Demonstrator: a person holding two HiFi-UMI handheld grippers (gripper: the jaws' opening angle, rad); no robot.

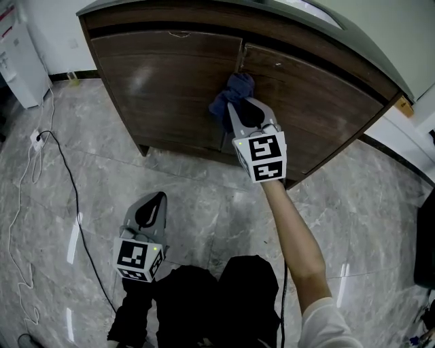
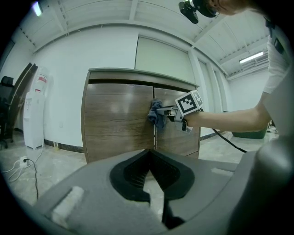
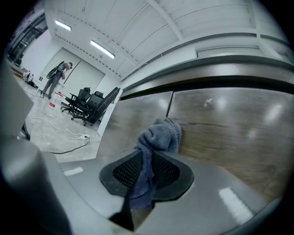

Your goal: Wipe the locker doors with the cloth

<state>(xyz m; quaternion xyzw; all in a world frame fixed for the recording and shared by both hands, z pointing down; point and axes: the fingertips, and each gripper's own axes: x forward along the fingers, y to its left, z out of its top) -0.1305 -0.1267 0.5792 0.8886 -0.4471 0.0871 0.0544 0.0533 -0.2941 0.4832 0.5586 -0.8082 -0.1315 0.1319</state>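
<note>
Head view: right gripper [image 1: 246,112] fingers clamp the blue cloth [image 1: 232,92] at the seam between the locker doors [image 1: 170,75]. The left gripper [image 1: 155,202] hangs low, its fingers closed and empty. A cable [image 1: 70,178] trails across the open floor [image 1: 204,197] at left.

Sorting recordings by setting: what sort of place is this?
Probably an office or similar commercial interior: wheeled office chairs, a white water dispenser, and a polished stone-look floor under strip ceiling lights.

In front of the locker [image 1: 204,88] the floor [image 1: 197,204] lies open. Left of the locker a cable [image 1: 76,194] trails over the floor near a white dispenser [image 1: 18,61]. The locker's top [image 1: 204,7] overhangs its doors [image 1: 156,75].
</note>
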